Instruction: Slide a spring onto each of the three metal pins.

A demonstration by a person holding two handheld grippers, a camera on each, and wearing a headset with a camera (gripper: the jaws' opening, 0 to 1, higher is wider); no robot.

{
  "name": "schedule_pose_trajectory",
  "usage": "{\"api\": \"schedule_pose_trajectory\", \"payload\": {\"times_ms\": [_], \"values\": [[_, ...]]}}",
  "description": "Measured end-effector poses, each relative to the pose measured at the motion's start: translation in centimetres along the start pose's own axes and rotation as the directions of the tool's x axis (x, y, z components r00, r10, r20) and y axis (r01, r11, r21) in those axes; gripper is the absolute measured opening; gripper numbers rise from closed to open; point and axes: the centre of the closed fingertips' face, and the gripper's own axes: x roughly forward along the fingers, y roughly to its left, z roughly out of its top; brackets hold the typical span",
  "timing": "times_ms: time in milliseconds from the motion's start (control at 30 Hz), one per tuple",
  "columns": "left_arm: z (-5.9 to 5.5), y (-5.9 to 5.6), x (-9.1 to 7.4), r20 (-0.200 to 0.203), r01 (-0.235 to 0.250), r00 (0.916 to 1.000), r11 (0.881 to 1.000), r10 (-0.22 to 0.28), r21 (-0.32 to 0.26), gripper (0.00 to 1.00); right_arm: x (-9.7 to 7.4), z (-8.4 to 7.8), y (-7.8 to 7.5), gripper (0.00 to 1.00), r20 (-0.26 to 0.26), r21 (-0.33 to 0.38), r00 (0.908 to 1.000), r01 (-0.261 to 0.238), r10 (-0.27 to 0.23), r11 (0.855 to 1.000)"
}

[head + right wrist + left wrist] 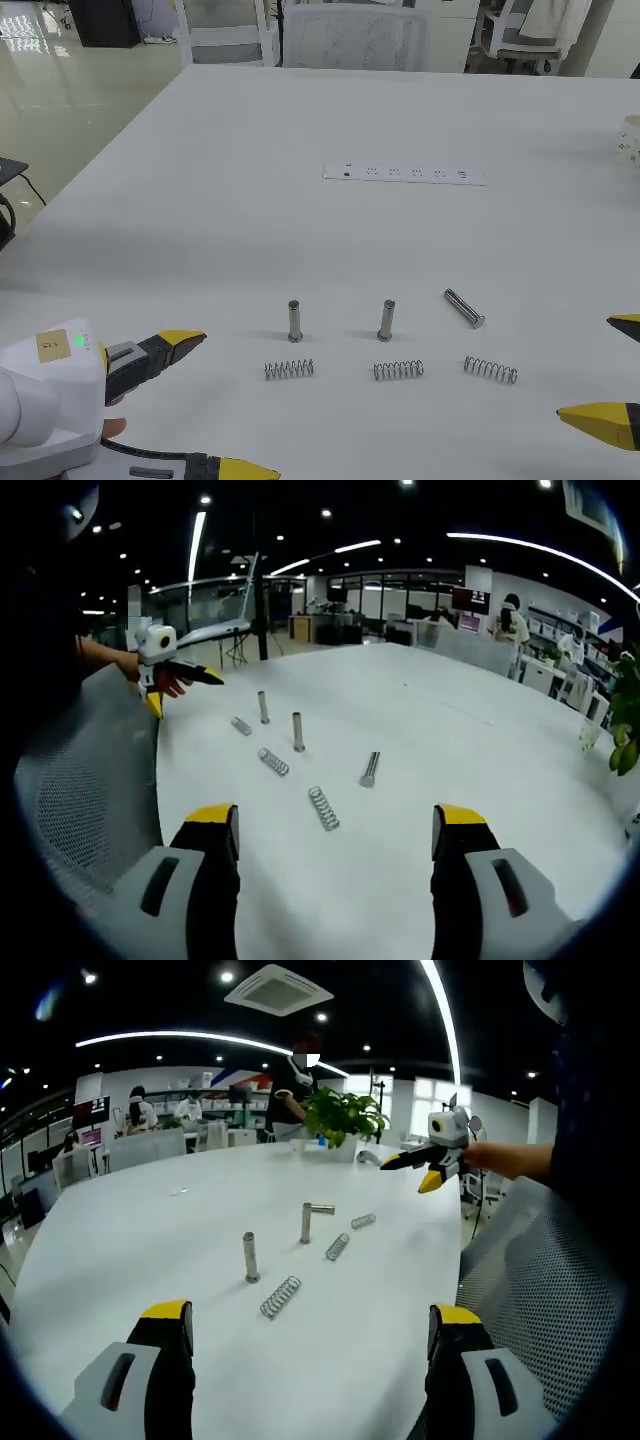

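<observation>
Springs lie in a row on the white desk (200,180), none on a pin: left spring (289,369), middle spring (398,370), right spring (490,370); each has its long axis roughly left-right, along the near desk edge; task looks unstarted. Just far of each spring is a pin; left pin (294,321) and middle pin (386,320) stand upright, flanged end down; right pin (464,308) lies on its side, angled far-left to near-right, flange toward the right spring.

Left gripper (238,403) sits low at near left, jaws wide apart and holding nothing, one jaw far and one near, tips aimed right; the left spring lies just right of it and slightly farther. Right gripper (585,366) shows at the right edge, jaws also spread and empty, tips aimed left; the right spring lies directly left of it, about level with the gap between the jaws.

Right gripper looks a touch nearer its spring than the left is to its own; close call. Likely next: one gripper slides in and pinches a spring across its short axis, then tips it upright over a pin; the lying pin probably needs standing or holding first; springs may roll or squash if pinched hard.
</observation>
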Motion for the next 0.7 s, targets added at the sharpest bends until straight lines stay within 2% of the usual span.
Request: {"api": "schedule_pose_trajectory", "payload": {"times_ms": [700], "values": [[0.05, -0.05, -0.01, 0.000, 0.002, 1.0000, 1.000, -0.002, 0.003, 0.95, -0.11, 0.11, -0.02, 0.78, -0.003, -0.003, 1.0000, 0.003, -0.003, 1.000]]}}
